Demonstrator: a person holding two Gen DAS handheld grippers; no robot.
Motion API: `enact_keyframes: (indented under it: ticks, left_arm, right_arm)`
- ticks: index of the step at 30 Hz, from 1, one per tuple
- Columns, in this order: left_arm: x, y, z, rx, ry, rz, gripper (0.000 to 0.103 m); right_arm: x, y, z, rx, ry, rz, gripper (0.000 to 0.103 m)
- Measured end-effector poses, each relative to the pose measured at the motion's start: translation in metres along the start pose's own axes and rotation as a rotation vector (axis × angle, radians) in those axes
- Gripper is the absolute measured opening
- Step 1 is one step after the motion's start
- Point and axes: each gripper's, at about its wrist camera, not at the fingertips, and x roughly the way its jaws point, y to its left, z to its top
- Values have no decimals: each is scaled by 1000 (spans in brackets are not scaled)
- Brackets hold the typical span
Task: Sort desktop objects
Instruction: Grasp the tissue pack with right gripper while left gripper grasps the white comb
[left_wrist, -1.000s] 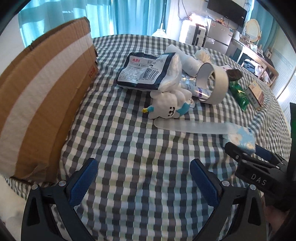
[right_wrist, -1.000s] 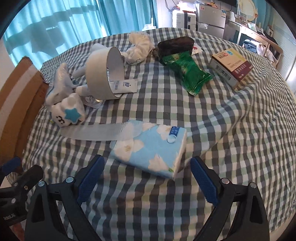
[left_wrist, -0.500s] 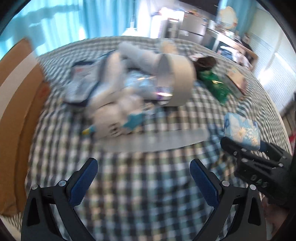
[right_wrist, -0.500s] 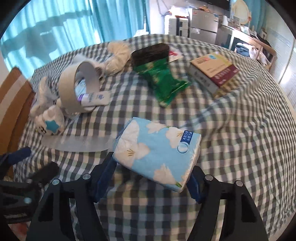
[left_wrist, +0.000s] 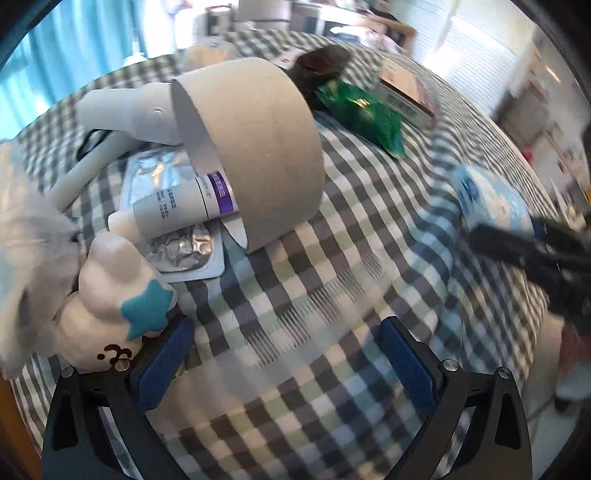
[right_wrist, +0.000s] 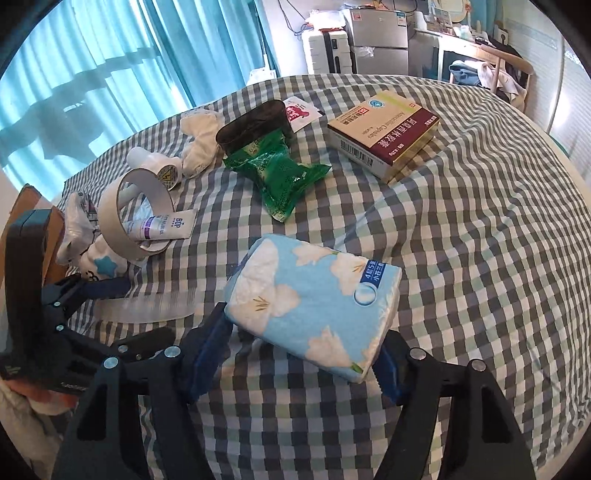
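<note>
A round worktop (left_wrist: 369, 229) under a blue, grey and green checked cloth fills the left wrist view. There the left claw (left_wrist: 284, 354) stands open over a clear plastic ruler (left_wrist: 314, 317), its left pad just beside a white plush toy (left_wrist: 110, 295) with a teal star. Beyond lie a cardboard tape ring (left_wrist: 258, 147), a white-and-purple tube (left_wrist: 177, 206) poking into it, and a foil blister pack (left_wrist: 188, 251). In the right wrist view, teal curtains (right_wrist: 110, 74) hang behind the worktop, and the right claw (right_wrist: 299, 350) grips a blue flowered tissue pack (right_wrist: 317, 299), held above the cloth. Farther back rest a green snack packet (right_wrist: 280, 173) and a medicine box (right_wrist: 384, 129).
</note>
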Motion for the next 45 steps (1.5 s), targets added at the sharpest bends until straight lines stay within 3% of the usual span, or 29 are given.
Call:
enact_keyframes:
  ticks: [2,4,6,7,10,13,16,18,23,27,28,29,32,40,45]
  left_arm:
    - [-4,2,-3,26,18,-1,88]
    - [-12,10,-4,-1,20,-6,65]
    - [-19,19,-7,-42,16,-34,49]
    - [-22,25,-11,-66,13,-59,46]
    - [-29,26,-19,-81,40,-76,45]
    - [-33,9,-28,-13,75,-81,45]
    - [-31,-8,-29,62,88,-17,45]
    - [-27,-8,-29,60,91,1,45]
    - [-31,6,-37,-65,40,-3,28]
    - [-40,2,-50,-78,35,51,20]
    - [-44,1,-53,-92,25,69,8]
    - [-49,4,-58,-114,17,70,2]
    - [-60,5,-72,-210,11,79,2]
    - [-82,-12,-106,-306,5,37,2]
    - [-104,-24,-106,-392,-22,34,2]
  right_arm:
    - [0,0,0,3,2,5,70]
    - [-2,1,-1,3,6,8,70]
    - [-3,2,-2,2,4,8,70]
    - [-4,4,-2,-2,4,6,70]
    - [-8,5,-4,-7,-5,-3,71]
    - [-12,5,-5,-6,-10,-5,71]
    - [-13,6,-6,-9,-12,-7,71]
    - [-13,7,-6,-13,-13,-4,71]
    - [-14,8,-7,-18,-13,-8,71]
    - [-18,4,-7,-5,-19,-10,71]
    - [-18,5,-8,-6,-19,-12,71]
    - [-20,5,-8,-6,-18,-10,71]
    - [-26,6,-10,-4,-28,-3,71]
    - [-49,15,-18,-18,-55,15,71]
    - [-73,22,-23,-15,-68,46,71]
